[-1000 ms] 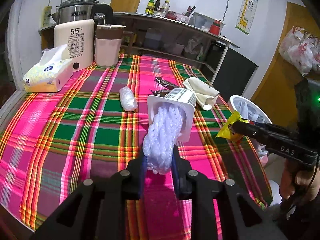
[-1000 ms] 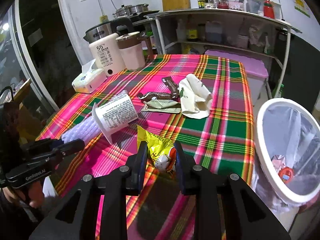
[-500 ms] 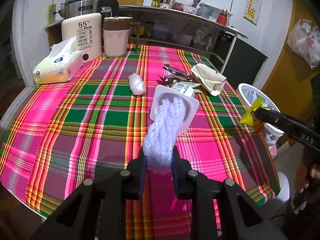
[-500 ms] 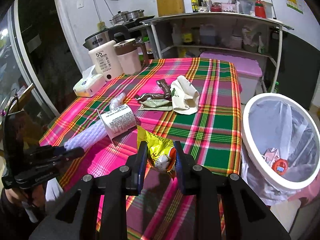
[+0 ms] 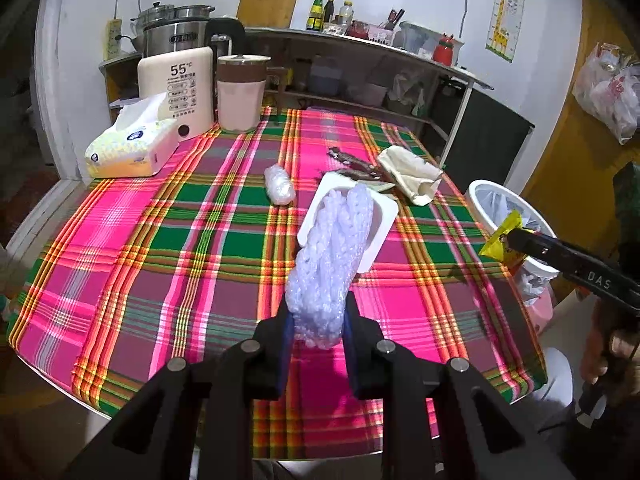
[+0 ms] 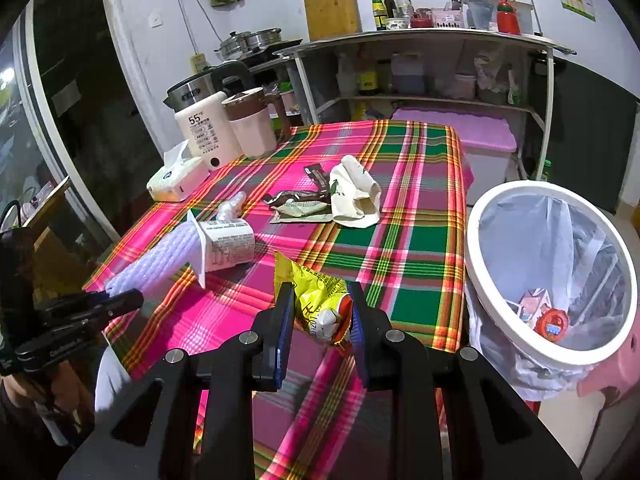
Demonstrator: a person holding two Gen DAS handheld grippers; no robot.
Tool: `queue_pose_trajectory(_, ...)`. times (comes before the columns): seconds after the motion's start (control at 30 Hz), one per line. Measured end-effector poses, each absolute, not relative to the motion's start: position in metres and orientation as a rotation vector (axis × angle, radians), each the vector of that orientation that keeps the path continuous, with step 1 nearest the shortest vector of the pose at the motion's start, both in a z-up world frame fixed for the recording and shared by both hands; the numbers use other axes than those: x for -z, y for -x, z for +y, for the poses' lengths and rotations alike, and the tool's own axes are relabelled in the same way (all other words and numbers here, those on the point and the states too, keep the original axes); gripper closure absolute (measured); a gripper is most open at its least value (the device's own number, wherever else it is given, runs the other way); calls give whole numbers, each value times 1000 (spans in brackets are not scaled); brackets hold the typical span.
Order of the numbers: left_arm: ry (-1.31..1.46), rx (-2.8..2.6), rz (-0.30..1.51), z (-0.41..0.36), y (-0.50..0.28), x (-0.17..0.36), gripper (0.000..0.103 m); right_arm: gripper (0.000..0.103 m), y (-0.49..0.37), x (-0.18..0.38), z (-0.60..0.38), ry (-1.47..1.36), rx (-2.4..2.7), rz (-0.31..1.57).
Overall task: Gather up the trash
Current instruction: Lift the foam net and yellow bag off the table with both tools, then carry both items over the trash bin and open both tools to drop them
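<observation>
The left claw is squeezed shut on a bubbly plastic roll; the roll's far end is hidden inside a white cup, held above the table.

The right claw is pinched on a yellow wrapper, held near the bin. The words on the wrapper cannot be read.

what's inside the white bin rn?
The white bin holds a clear liner with a few scraps at the bottom: a round red-orange item and a pinkish carton piece. Anything under them or behind the near rim is hidden.

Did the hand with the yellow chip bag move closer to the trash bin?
Yes. In the right wrist view the trash bin fills more of the frame, so the right gripper, holding the yellow wrapper, has neared it.
</observation>
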State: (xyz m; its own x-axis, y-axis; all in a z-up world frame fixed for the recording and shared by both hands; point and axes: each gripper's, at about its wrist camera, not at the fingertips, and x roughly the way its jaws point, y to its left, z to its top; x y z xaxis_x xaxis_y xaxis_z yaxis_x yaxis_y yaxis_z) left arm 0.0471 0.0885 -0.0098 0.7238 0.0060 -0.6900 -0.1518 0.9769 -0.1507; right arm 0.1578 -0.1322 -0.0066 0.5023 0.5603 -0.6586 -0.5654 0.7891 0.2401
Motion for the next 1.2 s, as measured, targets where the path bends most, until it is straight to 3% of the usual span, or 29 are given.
queue_pose_trajectory(1.2,94,226,719,-26,-116,-10,80,76,-171,-7,-223,-86,-473,741)
